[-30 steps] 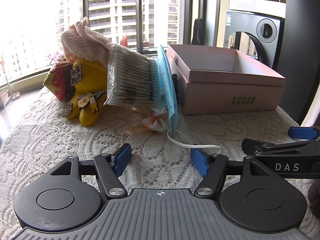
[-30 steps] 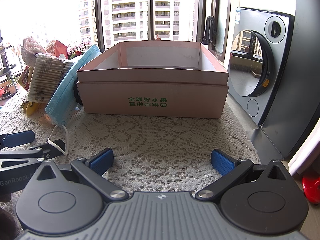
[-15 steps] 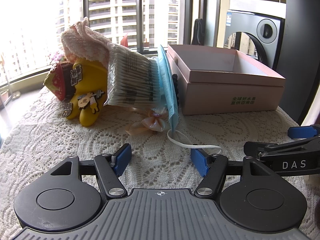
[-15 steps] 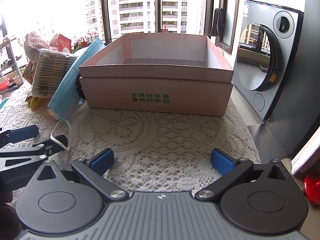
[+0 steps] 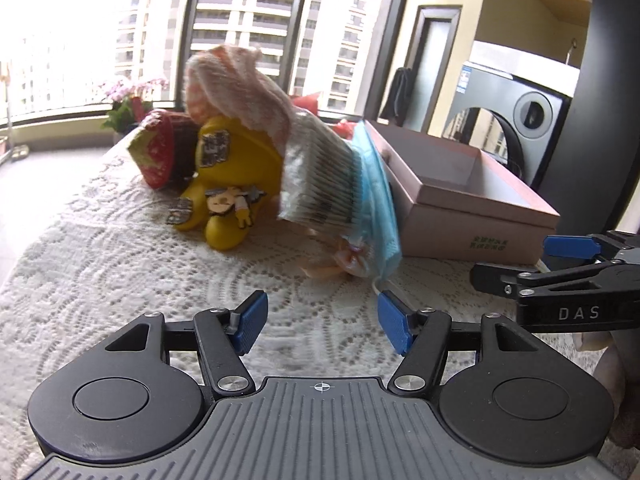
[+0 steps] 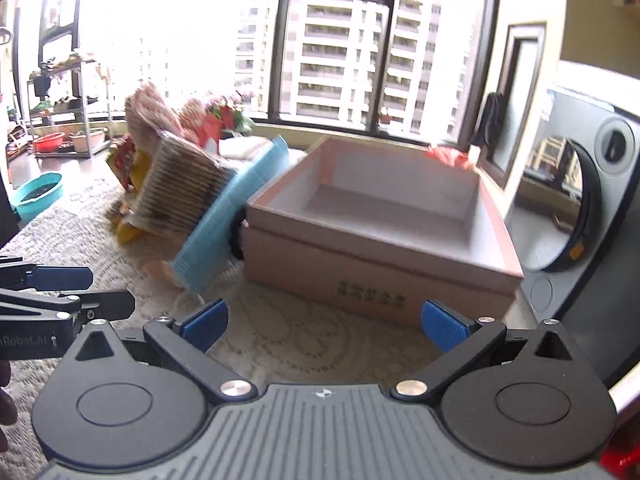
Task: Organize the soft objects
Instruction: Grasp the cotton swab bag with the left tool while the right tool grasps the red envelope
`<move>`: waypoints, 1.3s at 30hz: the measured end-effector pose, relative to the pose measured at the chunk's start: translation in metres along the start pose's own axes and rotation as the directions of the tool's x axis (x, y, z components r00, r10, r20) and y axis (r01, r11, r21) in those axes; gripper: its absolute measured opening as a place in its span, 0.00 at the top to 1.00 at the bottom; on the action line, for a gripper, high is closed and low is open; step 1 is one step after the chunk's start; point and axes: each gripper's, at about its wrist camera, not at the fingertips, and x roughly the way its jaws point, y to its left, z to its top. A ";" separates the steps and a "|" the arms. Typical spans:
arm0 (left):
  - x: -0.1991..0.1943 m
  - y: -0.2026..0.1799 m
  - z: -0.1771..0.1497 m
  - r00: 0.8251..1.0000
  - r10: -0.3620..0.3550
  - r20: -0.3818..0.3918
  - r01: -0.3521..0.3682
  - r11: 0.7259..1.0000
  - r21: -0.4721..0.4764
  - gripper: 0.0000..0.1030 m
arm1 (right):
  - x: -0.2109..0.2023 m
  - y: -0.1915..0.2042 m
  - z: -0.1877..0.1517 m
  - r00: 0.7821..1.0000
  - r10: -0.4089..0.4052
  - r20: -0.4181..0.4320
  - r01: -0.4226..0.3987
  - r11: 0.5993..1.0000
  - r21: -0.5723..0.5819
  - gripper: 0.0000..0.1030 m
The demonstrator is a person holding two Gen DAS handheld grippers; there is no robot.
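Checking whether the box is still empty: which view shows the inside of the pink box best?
The right wrist view: it looks down into the pink box, showing its bare floor and all four inner walls, though blurred. The left wrist view catches the pink box obliquely from its left side; the near wall hides much of the floor.

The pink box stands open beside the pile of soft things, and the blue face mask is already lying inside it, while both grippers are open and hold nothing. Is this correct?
One detail is wrong. The blue face mask is not inside the pink box; the right wrist view shows it leaning outside, against the box's left wall, and the box holds nothing visible. The rest is correct: the left gripper and right gripper are open and hold nothing.
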 end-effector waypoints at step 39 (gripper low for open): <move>-0.028 0.047 0.046 0.976 -0.138 0.166 0.134 0.990 0.039 0.76 | 0.128 0.037 0.140 0.959 0.253 -0.129 -0.239 0.964 0.114 0.97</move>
